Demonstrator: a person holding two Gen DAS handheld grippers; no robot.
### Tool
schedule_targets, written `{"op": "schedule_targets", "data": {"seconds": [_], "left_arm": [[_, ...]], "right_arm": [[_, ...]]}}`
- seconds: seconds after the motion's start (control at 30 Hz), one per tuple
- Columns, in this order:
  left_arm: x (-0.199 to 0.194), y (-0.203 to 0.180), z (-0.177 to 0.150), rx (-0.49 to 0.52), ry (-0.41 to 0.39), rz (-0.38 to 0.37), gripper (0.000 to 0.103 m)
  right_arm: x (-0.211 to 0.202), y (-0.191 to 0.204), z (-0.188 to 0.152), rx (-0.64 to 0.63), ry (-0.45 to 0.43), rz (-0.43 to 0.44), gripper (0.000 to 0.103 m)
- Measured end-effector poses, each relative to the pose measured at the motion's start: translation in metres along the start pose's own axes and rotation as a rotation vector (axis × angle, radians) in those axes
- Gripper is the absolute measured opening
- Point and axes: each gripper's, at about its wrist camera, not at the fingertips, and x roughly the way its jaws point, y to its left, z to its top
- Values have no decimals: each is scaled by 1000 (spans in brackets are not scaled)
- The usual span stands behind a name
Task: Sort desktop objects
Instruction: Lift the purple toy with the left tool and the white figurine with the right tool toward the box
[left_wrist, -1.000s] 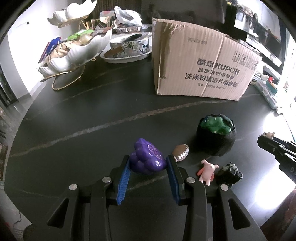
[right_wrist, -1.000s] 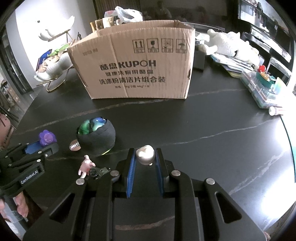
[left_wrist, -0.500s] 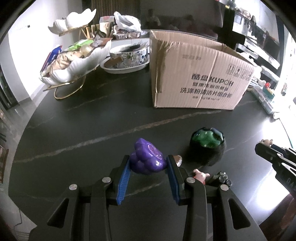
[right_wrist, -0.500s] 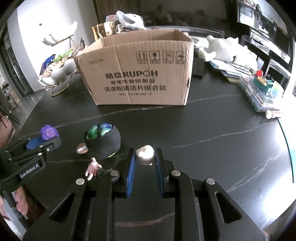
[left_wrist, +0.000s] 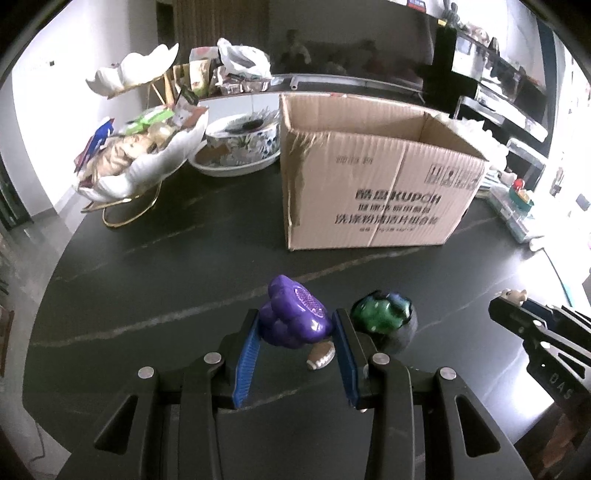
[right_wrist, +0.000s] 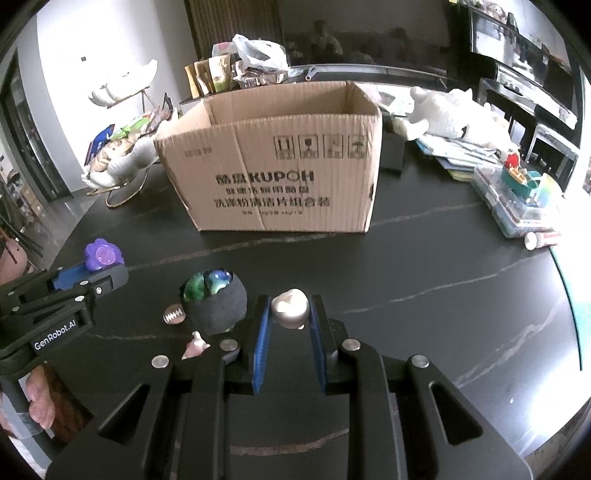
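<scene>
Left wrist view: the left gripper (left_wrist: 295, 328) is clamped on a purple flower toy (left_wrist: 293, 319), which is held clear of the black table (left_wrist: 147, 280). Beneath and just right of it, a small football (left_wrist: 320, 357) is seen beside a black pouch (left_wrist: 384, 321) with green and blue pieces showing at its mouth. An open cardboard box (left_wrist: 369, 184) is set toward the table's far edge, with a white shell dish (left_wrist: 147, 162) at the far left corner. In the right wrist view, the right gripper (right_wrist: 290, 314) is closed narrowly on a small white toy (right_wrist: 290, 308), also lifted off the table. A pink figure (right_wrist: 195, 345) is partly hidden at the near edge, next to the pouch
</scene>
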Motion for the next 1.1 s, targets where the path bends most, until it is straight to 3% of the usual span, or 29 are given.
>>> {"op": "schedule_targets", "data": {"seconds": [1.1], "left_arm": [[-14,-16,62,37,-77,-5,36]], "right_arm": [[-14,3,58,-23,-84,-3,18]]}}
